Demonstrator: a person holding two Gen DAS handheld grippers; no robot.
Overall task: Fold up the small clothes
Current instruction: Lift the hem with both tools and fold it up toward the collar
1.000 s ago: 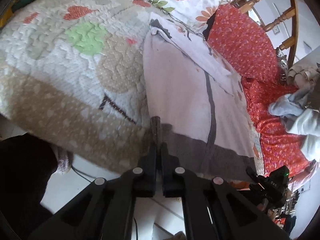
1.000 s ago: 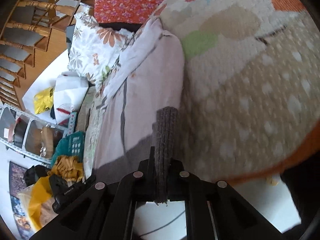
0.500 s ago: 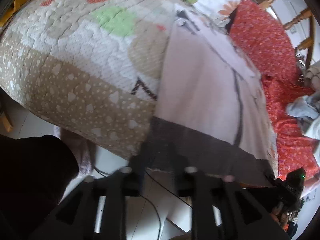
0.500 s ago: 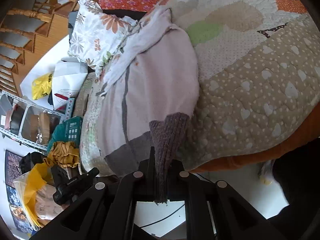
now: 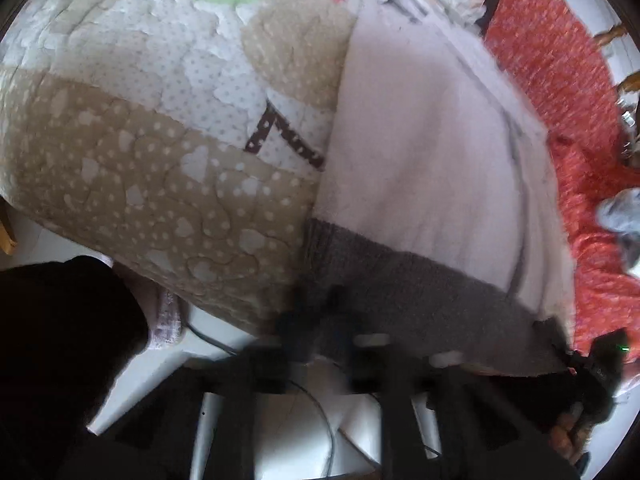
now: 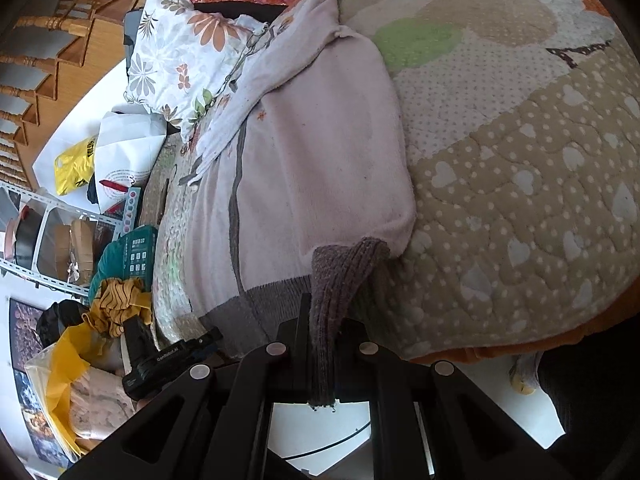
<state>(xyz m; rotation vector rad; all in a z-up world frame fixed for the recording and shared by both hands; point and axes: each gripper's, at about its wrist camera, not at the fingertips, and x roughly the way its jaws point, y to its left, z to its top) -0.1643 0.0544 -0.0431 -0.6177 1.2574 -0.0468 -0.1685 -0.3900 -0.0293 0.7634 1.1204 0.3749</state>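
Observation:
A pale pink garment (image 5: 420, 140) with a grey ribbed hem (image 5: 420, 292) lies flat on the quilted bed cover (image 5: 140, 168), its hem at the near edge of the bed. My left gripper (image 5: 318, 308) is blurred by motion and sits at the hem's left corner, its jaws closing with grey fabric between them. In the right wrist view, my right gripper (image 6: 324, 320) is shut on the opposite hem corner (image 6: 340, 280), and a grey strip hangs back between its fingers. The pink garment (image 6: 320, 152) stretches away from it.
A floral pillow (image 6: 184, 52), a red flowered sheet (image 5: 560, 60) and wooden stair rails (image 6: 48, 28) lie beyond the garment. Shelves, bags and a yellow cloth (image 6: 120, 304) crowd the floor on one side. A person's dark clothing (image 5: 60, 340) is close by. White floor shows under both grippers.
The left gripper opened off the hem corner, sank lower, and now closes on it again. Both grippers have drawn back, and the garment's hem now sits at the bed's edge.

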